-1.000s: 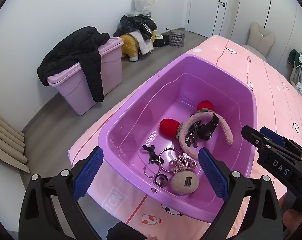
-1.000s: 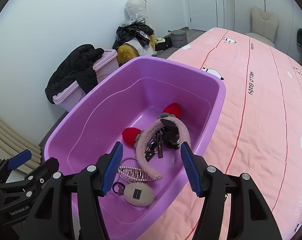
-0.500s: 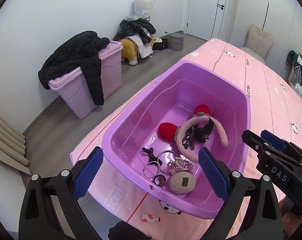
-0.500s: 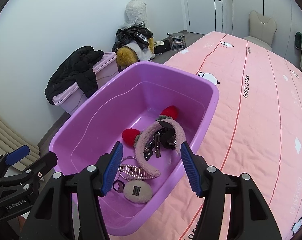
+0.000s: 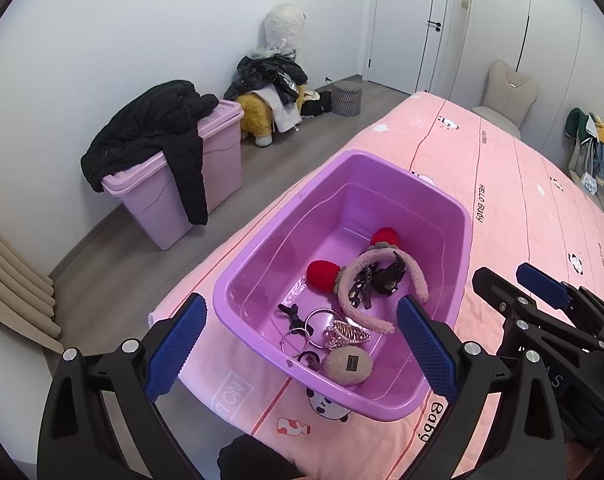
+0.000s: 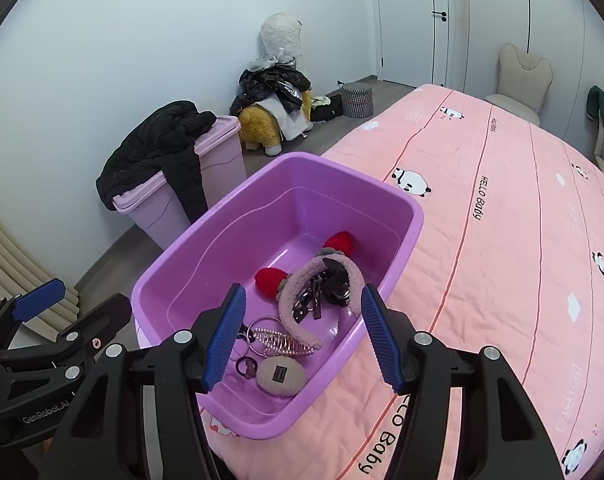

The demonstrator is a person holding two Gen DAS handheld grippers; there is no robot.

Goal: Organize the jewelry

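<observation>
A purple plastic tub sits on the corner of a pink bed. Inside lie a fuzzy pink headband with red ears, black hair clips, silver rings, a pearly claw clip and a round beige plush clip. My left gripper is open and empty, held above the tub's near end. My right gripper is open and empty, also above the tub. Each gripper shows at the edge of the other's view.
The pink bedspread stretches to the right. On the floor to the left stand a lidded pink bin with a black jacket on it, a plush toy pile and a checked stool. A chair stands by the doors.
Both grippers have pulled back and up from the tub, which now looks smaller and farther. The items in the tub have not moved. Both grippers stay open.
</observation>
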